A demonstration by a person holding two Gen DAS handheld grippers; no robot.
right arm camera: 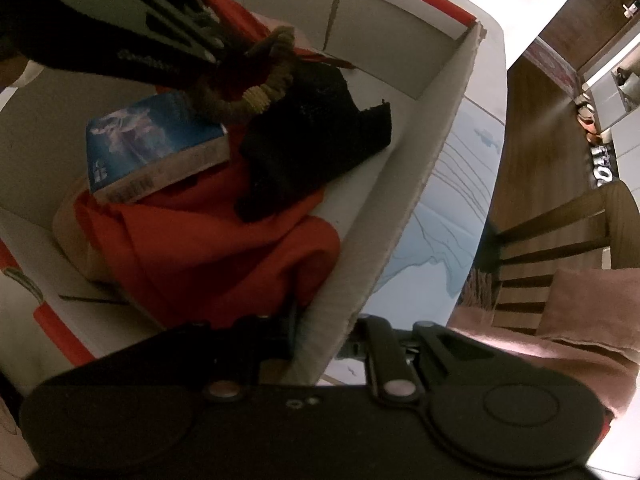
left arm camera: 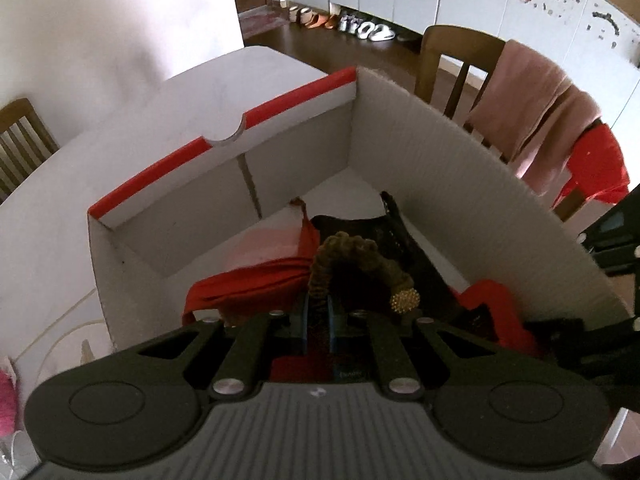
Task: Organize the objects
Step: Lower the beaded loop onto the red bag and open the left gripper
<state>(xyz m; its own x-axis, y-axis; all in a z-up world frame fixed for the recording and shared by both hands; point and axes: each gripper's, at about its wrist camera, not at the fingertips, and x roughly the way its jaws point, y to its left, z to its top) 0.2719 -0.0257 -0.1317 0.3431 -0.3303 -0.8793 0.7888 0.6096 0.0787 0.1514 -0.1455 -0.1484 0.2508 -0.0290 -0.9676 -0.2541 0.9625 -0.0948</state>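
An open white cardboard box with red edges point(left arm camera: 224, 184) stands on the table. Inside lie a red cloth point(left arm camera: 248, 280), a black cloth point(left arm camera: 400, 240) and a blue booklet point(right arm camera: 152, 148). My left gripper point(left arm camera: 318, 300) is shut on a brown beaded loop with a gold bead point(left arm camera: 360, 256), holding it inside the box over the cloths; it also shows in the right wrist view point(right arm camera: 224, 60) with the loop point(right arm camera: 248, 92). My right gripper point(right arm camera: 320, 344) is clamped on the box's near side wall point(right arm camera: 400, 208), one finger inside and one outside.
A white table point(left arm camera: 60, 220) bears the box. A wooden chair draped with a pink cloth point(left arm camera: 536, 108) and a red chair point(left arm camera: 600, 160) stand to the right. Another wooden chair point(left arm camera: 20, 136) is at the left. Shoes point(left arm camera: 360, 26) line the far wall.
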